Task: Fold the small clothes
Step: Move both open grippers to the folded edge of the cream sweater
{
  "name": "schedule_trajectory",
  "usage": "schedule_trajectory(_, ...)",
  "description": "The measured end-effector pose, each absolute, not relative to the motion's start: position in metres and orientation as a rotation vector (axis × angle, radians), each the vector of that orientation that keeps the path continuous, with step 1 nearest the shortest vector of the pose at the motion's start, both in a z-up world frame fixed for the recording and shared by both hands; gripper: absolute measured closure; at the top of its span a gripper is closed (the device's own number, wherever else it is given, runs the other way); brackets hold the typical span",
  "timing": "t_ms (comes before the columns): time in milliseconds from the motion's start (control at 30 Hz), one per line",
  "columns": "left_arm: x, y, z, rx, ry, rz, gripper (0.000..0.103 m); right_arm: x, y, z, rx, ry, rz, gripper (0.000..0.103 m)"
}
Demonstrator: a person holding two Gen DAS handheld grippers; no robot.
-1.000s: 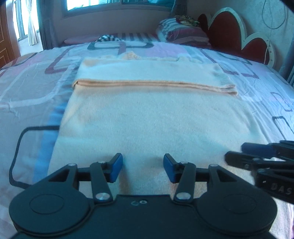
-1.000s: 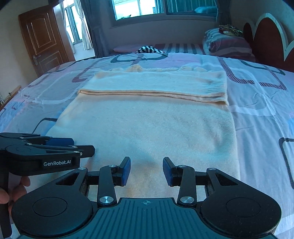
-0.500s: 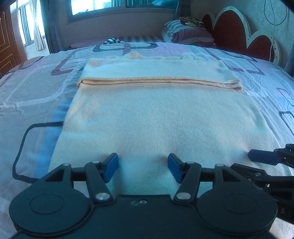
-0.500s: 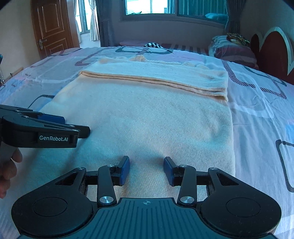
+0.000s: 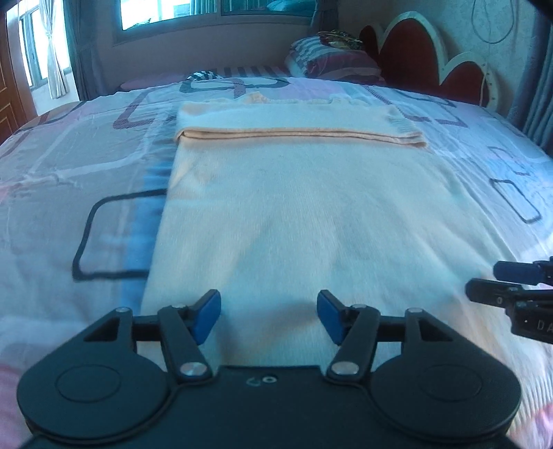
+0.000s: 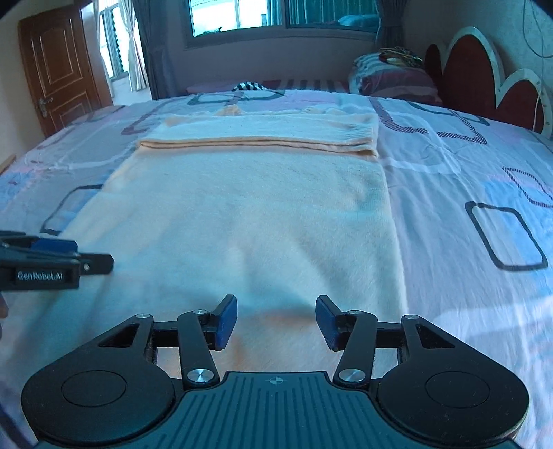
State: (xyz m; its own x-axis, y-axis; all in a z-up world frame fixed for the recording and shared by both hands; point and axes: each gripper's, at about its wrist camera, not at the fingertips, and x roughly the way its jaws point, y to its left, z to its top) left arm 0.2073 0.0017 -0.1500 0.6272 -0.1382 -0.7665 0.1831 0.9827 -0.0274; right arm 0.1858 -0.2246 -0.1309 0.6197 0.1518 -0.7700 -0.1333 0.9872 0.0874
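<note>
Sweater (image 5: 304, 214), one only, pale cream-peach knit, spread flat along the middle of the bed (image 5: 62, 165), far end folded back toward the camera into a single band (image 5: 297, 124) across its width. Two grippers, both over the sweater's near end. Around it, left to right: wooden door (image 6: 65, 65), curtained window (image 6: 273, 15), small striped cloth (image 6: 250, 85) at the bed's far edge, striped pillow (image 6: 394, 81), scalloped red headboard (image 6: 484, 83). Nothing lying on the knit between grippers and band.

Left gripper (image 5: 269, 317) low above the near hem, toward the sweater's left edge, blue pads (image 5: 206, 316) spread wide with bare knit between them, pinching nothing. Seen side-on from the right wrist view (image 6: 100, 260), pointing inward over the left edge.

Right gripper (image 6: 275, 321) level with it, nearer the sweater's right edge, jaws likewise wide apart and empty, fabric showing in the gap. Contact with the knit: cannot tell for either.
</note>
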Motion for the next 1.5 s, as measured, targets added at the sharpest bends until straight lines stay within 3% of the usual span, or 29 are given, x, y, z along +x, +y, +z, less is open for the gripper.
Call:
schedule_trajectory(333,0.157,0.024,-0.16,0.087,0.892,-0.259,0.043,0.137,-0.163,-0.136,-0.028,0.932,0.192,0.054)
schedule_trajectory(900,0.131,0.049,-0.154,0.064,0.892,-0.239,0.042,0.084,-0.219,-0.122,0.033,0.939,-0.044,0.054)
schedule_trajectory(1167,0.13,0.068,-0.148,0.034,0.904,-0.208,0.036,0.075,-0.248,-0.113,0.103,0.949,-0.13,0.054)
schedule_trajectory(1500,0.131,0.089,-0.155,-0.061,0.999,-0.261,0.061,0.082,-0.266,-0.124,0.181,1.013,-0.108,0.054)
